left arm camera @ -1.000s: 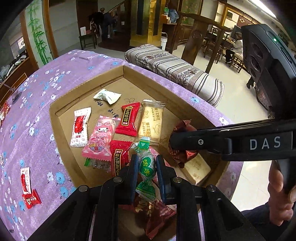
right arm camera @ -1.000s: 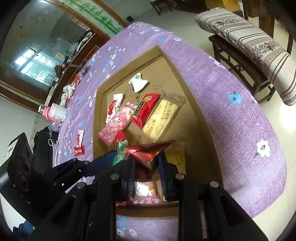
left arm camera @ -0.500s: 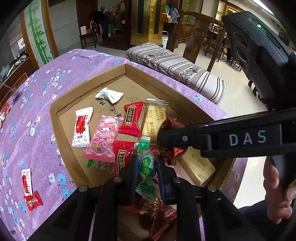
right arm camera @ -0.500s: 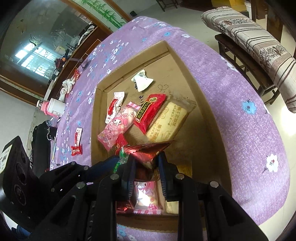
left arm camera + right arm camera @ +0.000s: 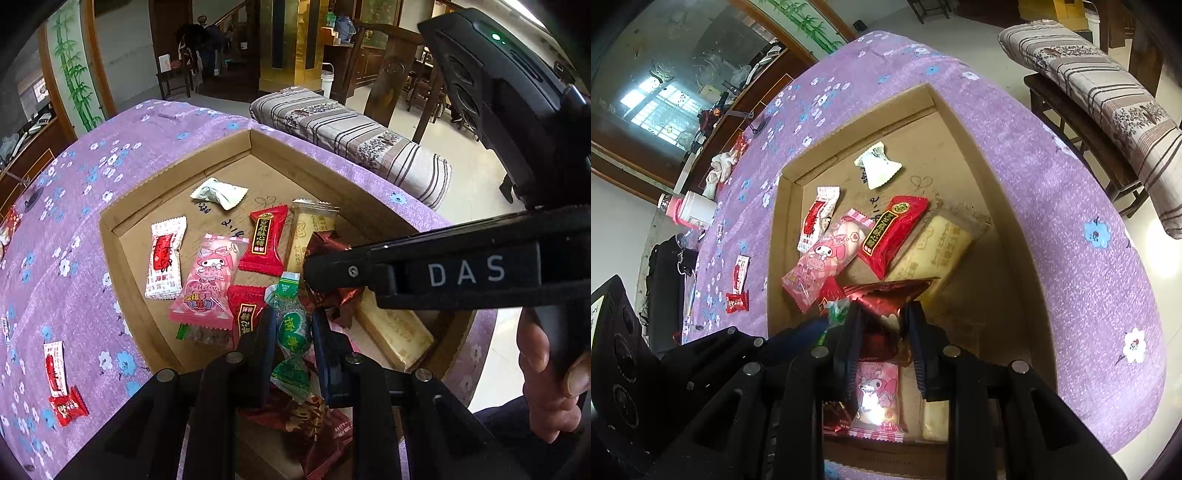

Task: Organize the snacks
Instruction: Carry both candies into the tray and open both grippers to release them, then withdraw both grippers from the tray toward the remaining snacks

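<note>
Since a second ago the right tongs [image 5: 314,266] have slid leftward across the left wrist view, from beside the yellow bars to above them, the dark red candy [image 5: 325,243] carried along; the left tongs [image 5: 293,325] have not shifted.

Both tongs hang over the cardboard tray [image 5: 177,192] on the purple flowered tabletop [image 5: 74,177], each tilted steeply down. The left tongs are pressed together on a green candy [image 5: 293,328], pinched at its middle with its twisted ends sticking out. The right tongs [image 5: 882,314] pinch the crinkled dark red candy [image 5: 890,291], held above the tray floor; a hand [image 5: 550,387] grips their handle at 4 o'clock in the left wrist view.

Counted in the tray's open part: one white wrapper [image 5: 219,194] at 12 o'clock, one white-and-red packet [image 5: 164,258] at 9 o'clock, one pink cartoon packet [image 5: 207,284], two red packets [image 5: 266,240], and two yellow bars [image 5: 395,332], one at 1 o'clock and one at 4 o'clock. More wrappers lie under the tongs, too hidden to count. Outside the tray, two small red-and-white candies [image 5: 59,384] rest on the cloth at 8 o'clock.
</note>
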A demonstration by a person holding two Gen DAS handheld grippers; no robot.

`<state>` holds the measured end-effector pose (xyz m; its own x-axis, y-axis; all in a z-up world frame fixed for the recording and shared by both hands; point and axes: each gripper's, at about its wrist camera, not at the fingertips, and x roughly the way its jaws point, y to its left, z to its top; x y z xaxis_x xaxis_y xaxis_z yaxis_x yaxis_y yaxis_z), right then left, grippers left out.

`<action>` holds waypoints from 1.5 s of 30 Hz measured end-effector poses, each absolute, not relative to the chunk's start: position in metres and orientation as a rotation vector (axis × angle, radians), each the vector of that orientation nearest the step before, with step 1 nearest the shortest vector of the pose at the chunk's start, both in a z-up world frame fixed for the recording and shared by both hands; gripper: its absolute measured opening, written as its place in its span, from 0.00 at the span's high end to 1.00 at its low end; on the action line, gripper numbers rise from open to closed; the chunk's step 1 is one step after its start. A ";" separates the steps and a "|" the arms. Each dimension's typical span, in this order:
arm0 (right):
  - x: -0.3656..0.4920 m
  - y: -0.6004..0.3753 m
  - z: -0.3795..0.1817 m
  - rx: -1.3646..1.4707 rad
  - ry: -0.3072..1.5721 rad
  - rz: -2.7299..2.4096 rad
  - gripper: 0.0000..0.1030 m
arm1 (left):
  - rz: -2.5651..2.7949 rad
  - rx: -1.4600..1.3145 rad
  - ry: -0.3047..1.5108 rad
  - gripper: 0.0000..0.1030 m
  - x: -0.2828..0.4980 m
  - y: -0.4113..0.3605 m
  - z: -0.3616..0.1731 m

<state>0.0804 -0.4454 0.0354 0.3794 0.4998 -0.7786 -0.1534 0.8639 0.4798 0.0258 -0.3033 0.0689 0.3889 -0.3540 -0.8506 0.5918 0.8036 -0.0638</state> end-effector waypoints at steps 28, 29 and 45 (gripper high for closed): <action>0.057 -0.446 0.075 0.307 0.964 0.403 0.67 | -0.576 0.213 0.903 0.51 0.016 -0.281 0.098; 0.056 -0.447 0.077 0.311 0.956 0.403 0.67 | -0.575 0.209 0.898 0.51 0.016 -0.279 0.099; 0.033 -0.434 0.084 0.320 0.875 0.339 0.67 | -0.556 0.170 0.861 0.44 0.007 -0.246 0.107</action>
<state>0.0331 -0.4342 0.0837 0.5949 0.4149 -0.6884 -0.1570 0.9000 0.4067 0.0072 -0.2460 0.1073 0.5204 -0.3943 -0.7575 0.5280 0.8457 -0.0775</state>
